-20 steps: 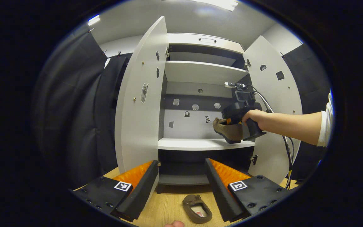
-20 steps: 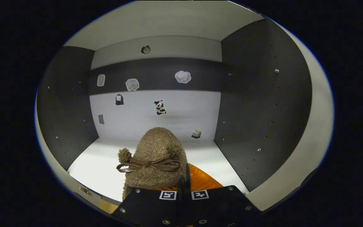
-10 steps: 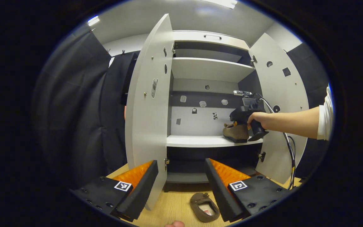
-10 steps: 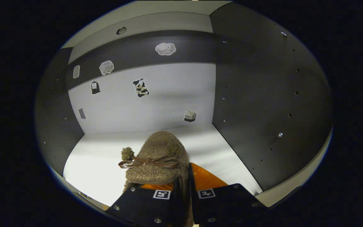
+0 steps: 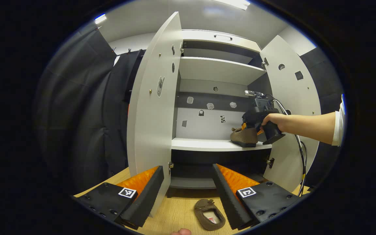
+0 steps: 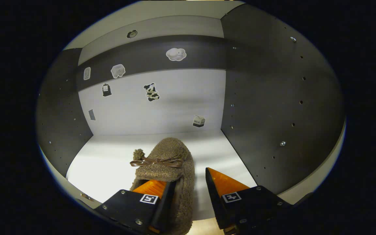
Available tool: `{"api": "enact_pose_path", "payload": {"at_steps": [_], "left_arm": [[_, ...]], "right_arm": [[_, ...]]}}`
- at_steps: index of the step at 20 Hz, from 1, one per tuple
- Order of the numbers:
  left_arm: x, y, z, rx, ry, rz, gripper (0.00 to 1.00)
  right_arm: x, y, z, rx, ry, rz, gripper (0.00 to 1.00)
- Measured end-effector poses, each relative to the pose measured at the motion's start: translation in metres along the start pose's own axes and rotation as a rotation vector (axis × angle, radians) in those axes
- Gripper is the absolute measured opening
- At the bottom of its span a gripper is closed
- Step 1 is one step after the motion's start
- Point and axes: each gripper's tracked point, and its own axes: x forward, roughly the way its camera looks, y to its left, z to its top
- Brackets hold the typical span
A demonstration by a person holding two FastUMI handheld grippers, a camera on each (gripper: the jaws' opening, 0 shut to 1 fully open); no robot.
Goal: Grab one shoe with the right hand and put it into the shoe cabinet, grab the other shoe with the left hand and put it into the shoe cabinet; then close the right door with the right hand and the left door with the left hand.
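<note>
A fuzzy brown shoe with a bow (image 6: 166, 163) rests on the white middle shelf (image 6: 109, 160) of the shoe cabinet, near its right wall. My right gripper (image 6: 188, 178) stands open around the shoe's side wall, one finger inside the shoe's mouth and the other outside. In the left gripper view the same shoe (image 5: 244, 137) sits on the shelf (image 5: 207, 144) with the right gripper (image 5: 249, 126) behind it in a person's hand. The other brown shoe (image 5: 209, 213) lies on the wooden floor before the cabinet, just below my open left gripper (image 5: 187, 168), which holds nothing.
Both cabinet doors stand wide open, the left door (image 5: 155, 107) and the right door (image 5: 292, 98). An upper shelf (image 5: 217, 68) and a dark lower bay (image 5: 191, 176) are bare. Black cloth (image 5: 86, 114) hangs to the left. Small stickers dot the back wall (image 6: 162, 104).
The right gripper set the shoe down on the middle shelf and its fingers parted. The left gripper view drifted slightly; the floor shoe stayed put.
</note>
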Motion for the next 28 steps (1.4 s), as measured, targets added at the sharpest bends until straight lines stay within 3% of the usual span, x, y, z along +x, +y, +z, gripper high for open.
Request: {"api": "enact_pose_path", "payload": {"at_steps": [2,6,9,16,18,22,28], "left_arm": [[0.001,-0.004,0.001,-0.003,-0.003,-0.009,0.99],[0.0,-0.014,-0.001,-0.01,-0.001,-0.03,0.94],[-0.001,-0.018,-0.001,-0.022,-0.003,-0.037,0.97],[-0.003,-0.02,-0.004,-0.039,0.006,-0.038,0.96],[-0.002,-0.022,-0.007,-0.046,0.018,-0.037,0.96],[-0.003,-0.024,-0.011,-0.041,0.035,-0.029,0.96],[-0.002,-0.03,-0.021,-0.029,0.068,-0.023,0.97]], "right_arm": [[-0.013,0.001,0.003,-0.023,-0.015,0.012,0.6],[-0.048,0.003,0.013,-0.104,-0.078,0.018,0.64],[-0.086,0.019,0.023,-0.131,-0.142,0.079,0.67],[-0.176,0.046,0.018,-0.134,-0.314,0.222,0.93],[-0.198,0.049,0.013,-0.127,-0.381,0.256,0.93],[-0.24,0.038,-0.004,-0.175,-0.543,0.227,0.94],[-0.287,0.028,-0.057,-0.129,-0.644,0.257,0.94]]}}
